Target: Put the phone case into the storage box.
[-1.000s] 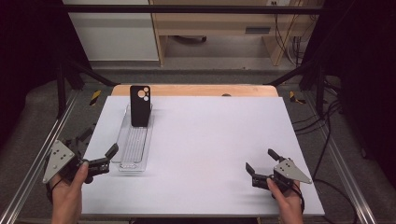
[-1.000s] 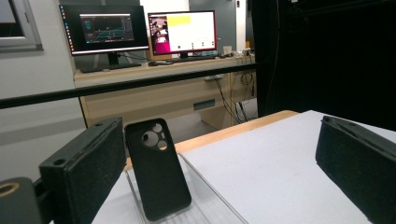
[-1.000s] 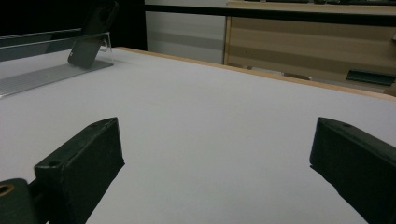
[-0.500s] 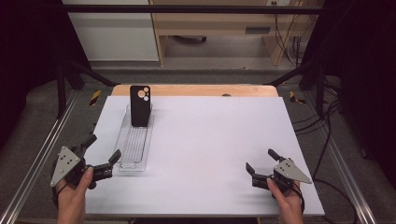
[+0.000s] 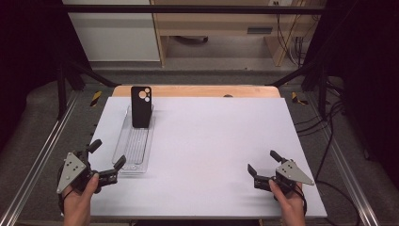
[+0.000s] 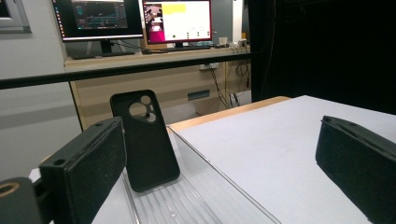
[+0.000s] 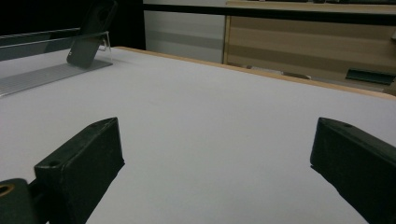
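A black phone case (image 5: 141, 107) leans upright at the far end of a clear ribbed plastic tray (image 5: 133, 146) on the left of the white table. My left gripper (image 5: 107, 154) is open at the tray's near end, one finger just left of it and one at its near right corner. In the left gripper view, the case (image 6: 145, 140) stands in the tray (image 6: 187, 200) ahead, between the wide-apart jaws (image 6: 219, 163). My right gripper (image 5: 262, 161) is open and empty near the front right of the table. The right gripper view shows the case (image 7: 88, 35) far off.
The white table top (image 5: 216, 141) ends in a wooden strip (image 5: 197, 91) at the far edge. Metal rails (image 5: 42, 150) run along both sides and cables (image 5: 329, 127) lie on the floor at the right. Monitors (image 6: 140, 21) stand on a desk beyond.
My left gripper has drawn back a little toward the front edge and turned at the tray's near end. The right gripper, the case and the tray have stayed put.
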`<state>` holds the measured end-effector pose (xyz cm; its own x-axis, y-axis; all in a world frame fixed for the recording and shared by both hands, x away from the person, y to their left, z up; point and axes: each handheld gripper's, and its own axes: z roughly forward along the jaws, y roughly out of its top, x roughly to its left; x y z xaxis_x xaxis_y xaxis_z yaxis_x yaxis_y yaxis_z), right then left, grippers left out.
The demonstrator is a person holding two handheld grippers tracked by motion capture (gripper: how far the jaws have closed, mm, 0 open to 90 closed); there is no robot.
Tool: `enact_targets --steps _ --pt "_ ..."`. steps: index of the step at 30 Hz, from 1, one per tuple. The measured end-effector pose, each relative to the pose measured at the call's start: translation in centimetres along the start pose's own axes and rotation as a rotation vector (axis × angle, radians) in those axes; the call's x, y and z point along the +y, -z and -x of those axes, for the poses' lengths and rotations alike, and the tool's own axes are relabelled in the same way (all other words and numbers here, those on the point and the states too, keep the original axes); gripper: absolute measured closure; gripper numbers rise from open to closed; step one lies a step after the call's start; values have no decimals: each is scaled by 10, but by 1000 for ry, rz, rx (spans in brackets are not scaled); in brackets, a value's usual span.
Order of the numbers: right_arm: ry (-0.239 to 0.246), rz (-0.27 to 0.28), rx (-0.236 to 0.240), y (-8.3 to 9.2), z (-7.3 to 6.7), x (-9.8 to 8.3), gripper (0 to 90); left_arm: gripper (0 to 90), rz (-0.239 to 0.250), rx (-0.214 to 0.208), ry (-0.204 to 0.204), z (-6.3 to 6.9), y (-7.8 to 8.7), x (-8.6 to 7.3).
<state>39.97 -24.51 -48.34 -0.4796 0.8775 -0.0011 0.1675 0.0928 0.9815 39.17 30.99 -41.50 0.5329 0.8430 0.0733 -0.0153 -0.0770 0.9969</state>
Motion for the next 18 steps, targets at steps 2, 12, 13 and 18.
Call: enact_targets --steps 2,12,13,18 --pt "1 -1 0 0 0 0 29 16 -1 2 6 0 -1 -2" --pt "5 0 -3 0 0 0 29 1 4 -37 8 4 3 -11" --pt "6 0 -4 0 0 0 29 1 3 -35 15 4 3 -13" --pt "13 -1 2 -1 -1 0 29 2 4 -28 17 4 6 -17"
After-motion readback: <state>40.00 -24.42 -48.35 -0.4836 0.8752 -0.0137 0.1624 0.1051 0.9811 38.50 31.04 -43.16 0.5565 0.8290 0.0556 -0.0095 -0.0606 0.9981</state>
